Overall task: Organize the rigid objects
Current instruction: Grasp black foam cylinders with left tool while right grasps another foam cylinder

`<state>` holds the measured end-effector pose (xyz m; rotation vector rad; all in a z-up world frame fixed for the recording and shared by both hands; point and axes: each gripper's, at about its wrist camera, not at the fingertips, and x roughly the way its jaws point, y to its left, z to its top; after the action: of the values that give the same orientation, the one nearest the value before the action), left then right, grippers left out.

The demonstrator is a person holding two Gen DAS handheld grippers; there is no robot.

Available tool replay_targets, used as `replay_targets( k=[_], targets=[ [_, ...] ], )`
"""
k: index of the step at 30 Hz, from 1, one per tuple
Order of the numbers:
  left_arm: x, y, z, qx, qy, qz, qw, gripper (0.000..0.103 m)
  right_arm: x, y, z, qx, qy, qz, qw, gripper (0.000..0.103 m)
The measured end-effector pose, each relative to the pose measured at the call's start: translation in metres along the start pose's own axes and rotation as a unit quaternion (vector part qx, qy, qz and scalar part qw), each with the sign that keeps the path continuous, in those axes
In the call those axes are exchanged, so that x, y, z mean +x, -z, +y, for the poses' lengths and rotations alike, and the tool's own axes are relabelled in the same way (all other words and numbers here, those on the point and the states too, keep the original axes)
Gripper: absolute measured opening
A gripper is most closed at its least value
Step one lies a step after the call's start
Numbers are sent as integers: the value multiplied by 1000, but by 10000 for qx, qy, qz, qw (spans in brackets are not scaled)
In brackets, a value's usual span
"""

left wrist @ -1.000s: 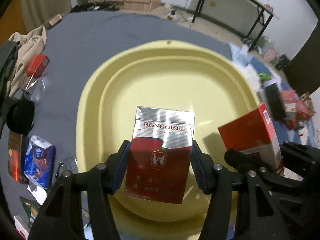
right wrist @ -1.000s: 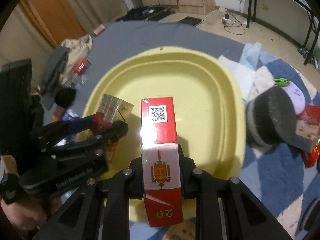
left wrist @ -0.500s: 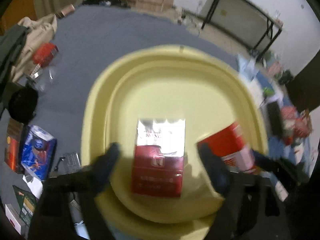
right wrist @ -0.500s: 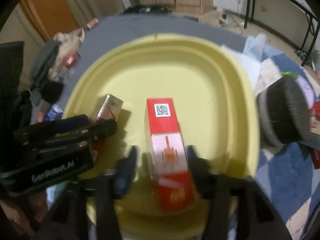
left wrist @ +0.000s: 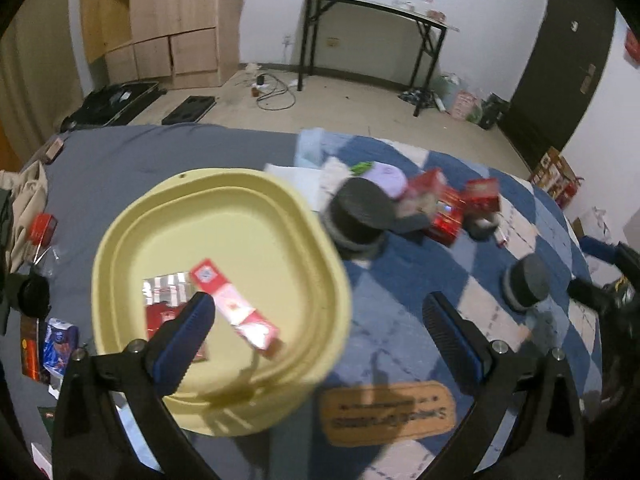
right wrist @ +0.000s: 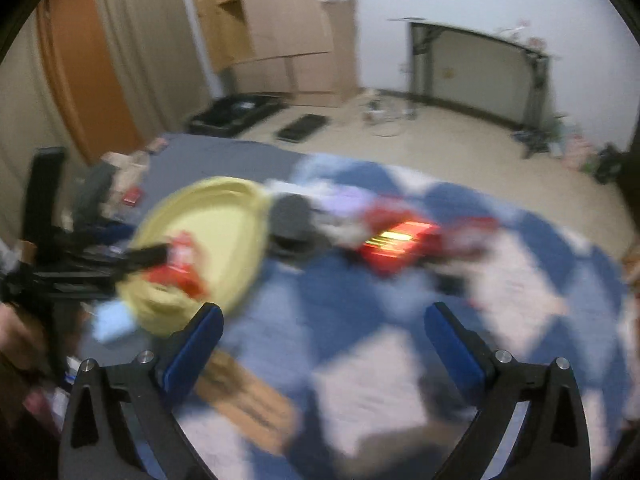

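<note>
grippers are both standing wide apart with nothing between their fingers, and their jaws have just been opening. the left gripper (left wrist: 316, 344) is hanging above the near rim of the yellow basin (left wrist: 120, 248), its blue-padded left finger crossing in front of the silver-topped pack (left wrist: 168, 292) without touching it. that pack is lying flat on the basin floor, and the long red box (left wrist: 236, 312) is lying slantwise just beside it on the right, its code-printed end pointing away from the camera; whether the two are touching i cannot tell.

the right gripper (right wrist: 320, 344) is facing a heavily blurred view of the blue and white checked blanket (right wrist: 400, 360), with the basin off to its left and the left gripper's black frame showing at the left edge. in this view a red box is showing inside the basin as a smear.

beyond the basin, a dark round brush (left wrist: 356, 216) is sitting just beside its far right rim. behind that, a cluster of red packets (left wrist: 452, 204) is lying on the blanket, well apart from the basin. a second dark round thing (left wrist: 526, 282) is sitting nearer, to the right. a tan label (left wrist: 388, 412) is showing on the blanket between the left gripper's fingers.
</note>
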<state>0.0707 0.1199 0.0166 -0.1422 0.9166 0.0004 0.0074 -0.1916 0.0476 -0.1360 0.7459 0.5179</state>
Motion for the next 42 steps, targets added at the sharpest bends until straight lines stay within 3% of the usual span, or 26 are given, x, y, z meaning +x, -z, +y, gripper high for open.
replay_targets(
  k=[5,9,12,18,24,30,31,32,33,34,36,42],
  targets=[
    [12,7,-34,532,-126,69,9985,103,-21,32,-72,360,597,216,9973,103],
    [31,9,-44,632,-272,286,9972,103,3,56,-99,803,371,708,9936,103],
    [54,0,-51,863,-404,495,9942,103,24,54,-101,711,459,1114,9902,103],
    [100,-37,-60,1222,-746,647,9876,103,48,43,-107,759,208,1162,9901,103],
    [137,-59,-63,1424,-782,771,9837,103,98,46,-112,703,-40,1418,9874,103],
    [156,-62,-69,1497,-760,767,9828,102,130,48,-96,460,57,1609,9859,103],
    [157,-62,-69,1433,-736,753,9841,95,136,49,-93,432,127,1591,9862,103],
    [157,-62,-68,1367,-707,757,9852,79,137,49,-92,445,179,1549,9868,102],
    [158,-61,-67,1282,-670,783,9864,69,138,49,-91,491,229,1488,9874,95],
    [157,-61,-66,1222,-659,787,9872,70,139,48,-91,546,263,1434,9878,83],
    [154,-59,-65,1150,-581,759,9888,69,139,46,-91,617,338,1336,9885,68],
    [99,-56,-63,877,-457,351,9945,69,124,45,-94,723,252,1229,9895,67]
  ],
)
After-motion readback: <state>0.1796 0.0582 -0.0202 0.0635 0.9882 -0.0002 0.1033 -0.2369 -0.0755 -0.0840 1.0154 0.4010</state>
